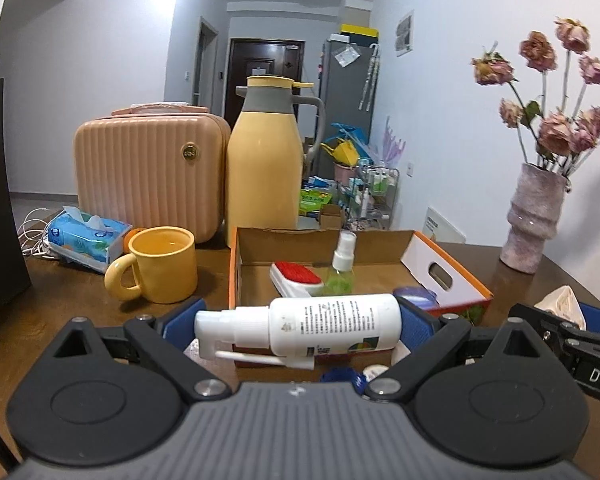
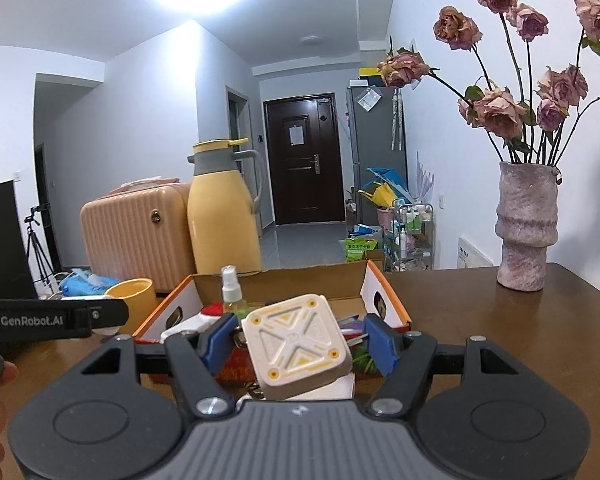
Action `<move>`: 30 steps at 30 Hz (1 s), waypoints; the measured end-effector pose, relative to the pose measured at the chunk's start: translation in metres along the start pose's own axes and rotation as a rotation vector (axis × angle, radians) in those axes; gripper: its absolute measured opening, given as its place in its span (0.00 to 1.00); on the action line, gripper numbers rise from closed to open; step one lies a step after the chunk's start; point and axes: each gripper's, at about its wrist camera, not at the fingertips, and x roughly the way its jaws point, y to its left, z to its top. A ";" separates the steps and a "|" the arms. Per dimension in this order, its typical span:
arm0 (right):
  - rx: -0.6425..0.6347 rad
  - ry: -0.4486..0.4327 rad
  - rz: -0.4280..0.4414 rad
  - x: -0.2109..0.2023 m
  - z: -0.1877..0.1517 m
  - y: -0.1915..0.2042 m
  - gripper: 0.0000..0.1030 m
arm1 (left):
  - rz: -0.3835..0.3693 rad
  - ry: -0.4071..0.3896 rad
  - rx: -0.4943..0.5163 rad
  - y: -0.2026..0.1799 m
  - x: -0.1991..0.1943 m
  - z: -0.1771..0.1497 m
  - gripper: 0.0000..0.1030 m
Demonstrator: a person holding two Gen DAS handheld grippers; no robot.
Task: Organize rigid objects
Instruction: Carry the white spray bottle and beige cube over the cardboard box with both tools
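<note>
Between blue pads [image 1: 414, 322] — white spray bottle [image 1: 332, 326], seemingly clamped

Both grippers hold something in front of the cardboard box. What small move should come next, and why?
Probably carry the left gripper forward over the cardboard box before releasing. Its white spray bottle lies crosswise, still short of the near wall. The right gripper holds a square white device likewise.

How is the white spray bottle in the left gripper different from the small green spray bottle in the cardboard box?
The white spray bottle lies sideways, clamped between the left gripper pads; the green spray bottle stands upright in the cardboard box, untouched. The white one is opaque with a printed label; the green one is see-through. Both have white spray heads.
</note>
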 end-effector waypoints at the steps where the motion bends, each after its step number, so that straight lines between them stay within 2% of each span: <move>1: 0.002 0.000 -0.004 0.005 0.001 0.000 0.66 | 0.002 0.000 -0.006 0.000 0.003 0.002 0.96; 13: 0.053 0.009 -0.033 0.067 0.009 -0.011 0.66 | 0.040 -0.029 -0.032 -0.007 0.051 0.021 0.96; 30: 0.080 0.054 -0.063 0.150 0.012 -0.020 0.66 | 0.093 0.030 -0.072 -0.001 0.132 0.037 0.96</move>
